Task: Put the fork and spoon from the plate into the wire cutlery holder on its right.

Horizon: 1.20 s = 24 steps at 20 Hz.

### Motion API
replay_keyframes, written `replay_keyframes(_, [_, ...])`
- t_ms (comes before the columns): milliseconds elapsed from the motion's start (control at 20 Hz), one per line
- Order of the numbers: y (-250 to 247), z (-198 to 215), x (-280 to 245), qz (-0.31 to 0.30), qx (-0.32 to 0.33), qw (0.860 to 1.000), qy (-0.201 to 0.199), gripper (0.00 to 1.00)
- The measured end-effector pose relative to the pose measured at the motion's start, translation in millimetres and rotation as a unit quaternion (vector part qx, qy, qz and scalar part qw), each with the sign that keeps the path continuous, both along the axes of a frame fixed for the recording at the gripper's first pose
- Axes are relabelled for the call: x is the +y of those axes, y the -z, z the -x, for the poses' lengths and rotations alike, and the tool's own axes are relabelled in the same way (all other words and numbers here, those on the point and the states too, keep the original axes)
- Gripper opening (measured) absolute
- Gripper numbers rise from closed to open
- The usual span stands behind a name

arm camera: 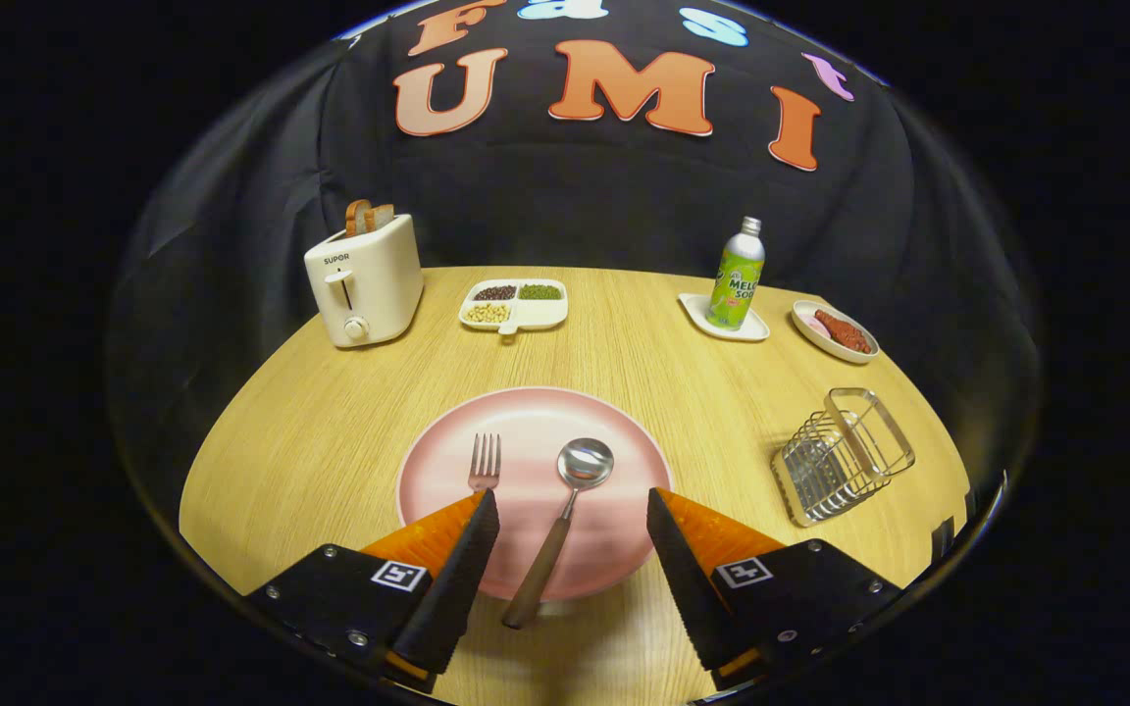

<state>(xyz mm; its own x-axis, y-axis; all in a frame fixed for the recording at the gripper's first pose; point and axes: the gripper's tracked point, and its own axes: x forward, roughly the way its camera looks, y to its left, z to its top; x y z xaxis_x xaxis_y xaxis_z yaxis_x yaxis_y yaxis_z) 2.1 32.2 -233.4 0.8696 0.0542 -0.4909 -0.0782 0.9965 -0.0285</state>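
Gripper (573, 510) was seen spread wide above the near edge of the plate (624, 461), nothing held, neither finger touching anything. Spoon (565, 510) was laid on the plate between the fingers, bowl pointed away, handle run back toward the gripper and hung past the plate's near rim. Fork (485, 463) was laid on the plate left of the spoon, tines pointed away; its handle was hidden behind the left fingertip (467, 549). Right fingertip (673, 549) was positioned over the plate's right side, apart from the spoon. Holder (845, 456) was set on the table (310, 431) well right of the plate, tilted in this view, no cutlery seen in it. Toaster (365, 279) with bread in its slot was placed at the far left. Divided dish (514, 304) with beans or grains was placed beyond the plate, right of the toaster. Bottle (737, 273) was stood upright on a small tray (722, 319) at the far right, with an oval dish (835, 330) holding something reddish just right of it.
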Motion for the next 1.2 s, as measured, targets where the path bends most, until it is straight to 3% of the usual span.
replay_keyframes(200, [16.5, -3.1, 2.5, 0.001, 0.024, 1.000, -0.002, 0.83])
replay_keyframes(350, [26.5, -4.2, 2.1, 0.001, 0.033, 0.999, 0.005, 0.70])
replay_keyframes(600, [41.1, -6.4, 5.2, 0.004, 0.046, 0.999, 0.012, 0.55])
replay_keyframes(1050, [44.4, -12.4, -2.5, 0.035, 0.042, 0.998, 0.028, 0.07])
replay_keyframes(1200, [40.9, -6.9, -8.1, 0.031, 0.054, 0.998, 0.020, 0.04])
